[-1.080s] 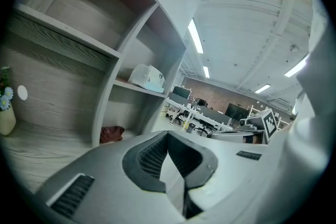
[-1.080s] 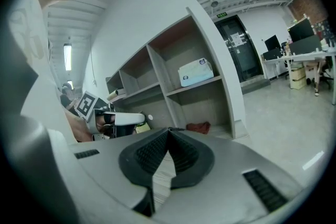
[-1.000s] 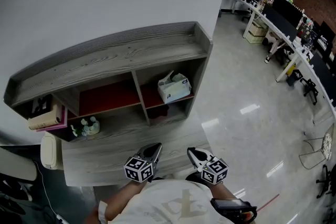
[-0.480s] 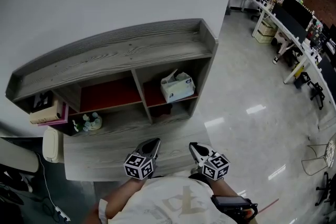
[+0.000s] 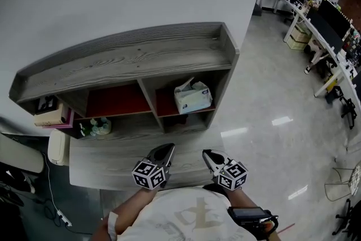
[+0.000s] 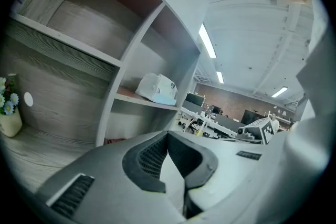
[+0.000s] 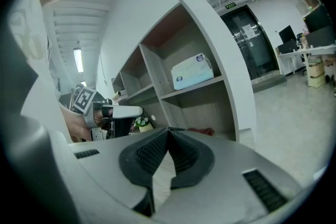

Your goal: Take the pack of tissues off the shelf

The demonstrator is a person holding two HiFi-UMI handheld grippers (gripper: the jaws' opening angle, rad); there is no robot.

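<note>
The pack of tissues [image 5: 193,97] is a pale soft packet in the right compartment of the grey wooden shelf [image 5: 130,59]. It also shows in the left gripper view as the tissue pack [image 6: 155,88] and in the right gripper view as the tissue pack [image 7: 192,72]. My left gripper [image 5: 167,149] is shut and empty, held low over the desk [image 5: 113,155] in front of the shelf. My right gripper [image 5: 206,154] is beside it, also shut with nothing between its jaws. Both are well short of the pack.
A small flower pot [image 5: 97,128] stands at the desk's left under the shelf. Books [image 5: 51,115] fill the far-left compartment. A dark red thing [image 7: 202,131] lies in the lower right compartment. Glossy floor [image 5: 271,121] and office desks [image 5: 321,20] lie to the right.
The head view has shifted slightly, so the shelf sits a bit more to the right. Both grippers stay shut in about the same place by the desk's front edge.
</note>
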